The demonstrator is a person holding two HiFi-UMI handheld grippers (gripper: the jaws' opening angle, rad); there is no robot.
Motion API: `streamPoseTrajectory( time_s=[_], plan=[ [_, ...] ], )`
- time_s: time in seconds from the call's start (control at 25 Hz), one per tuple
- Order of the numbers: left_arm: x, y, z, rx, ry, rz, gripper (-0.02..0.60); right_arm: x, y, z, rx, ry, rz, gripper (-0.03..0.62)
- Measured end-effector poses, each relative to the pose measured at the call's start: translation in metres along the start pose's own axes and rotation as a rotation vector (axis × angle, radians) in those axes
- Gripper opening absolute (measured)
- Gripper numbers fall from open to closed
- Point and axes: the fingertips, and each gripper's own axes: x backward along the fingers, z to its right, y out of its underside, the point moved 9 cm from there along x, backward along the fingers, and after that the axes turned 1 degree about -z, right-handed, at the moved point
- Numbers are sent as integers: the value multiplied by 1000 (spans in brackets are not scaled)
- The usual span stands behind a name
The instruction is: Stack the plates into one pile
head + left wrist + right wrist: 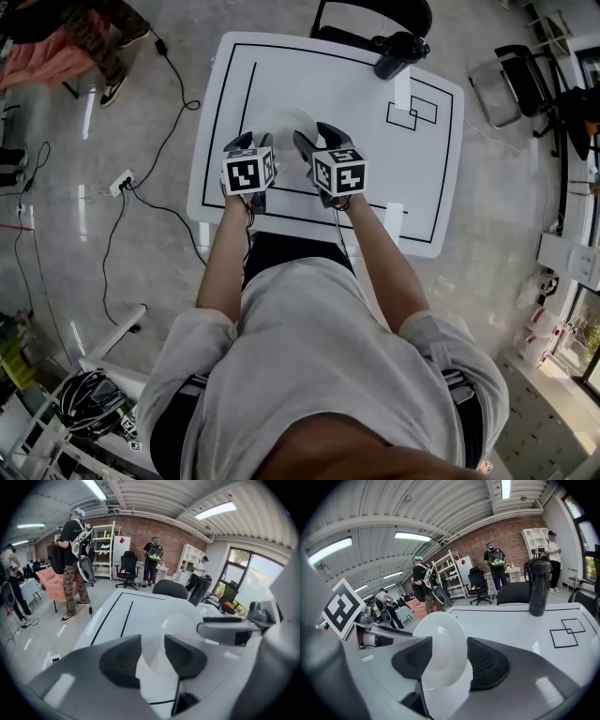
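Note:
A white plate [281, 124] sits at the middle left of the white table [427, 187]; I cannot tell whether it is one plate or more. My left gripper [251, 142] holds its near left rim, and my right gripper [316, 139] holds its near right rim. In the left gripper view the plate [183, 620] rises tilted between the jaws of the left gripper [152, 651]. In the right gripper view the plate [440, 639] stands tilted off the table between the jaws of the right gripper [449, 656].
A black bottle [398, 54] stands at the table's far edge, in front of a black chair [370, 19]. Two overlapping black-outlined rectangles [412, 112] are drawn at the far right. Cables [122, 187] lie on the floor to the left. People stand further back [75, 564].

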Motion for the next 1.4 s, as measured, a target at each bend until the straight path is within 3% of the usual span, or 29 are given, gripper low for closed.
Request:
streamPoseTrajectory(
  time_s=[0.72, 1.4],
  plan=[
    [27, 46, 8, 50, -43, -16, 155, 28, 29, -20, 48, -71, -25, 239],
    [27, 63, -31, 64, -75, -70, 155, -3, 43, -49, 75, -108, -78, 239]
  ],
)
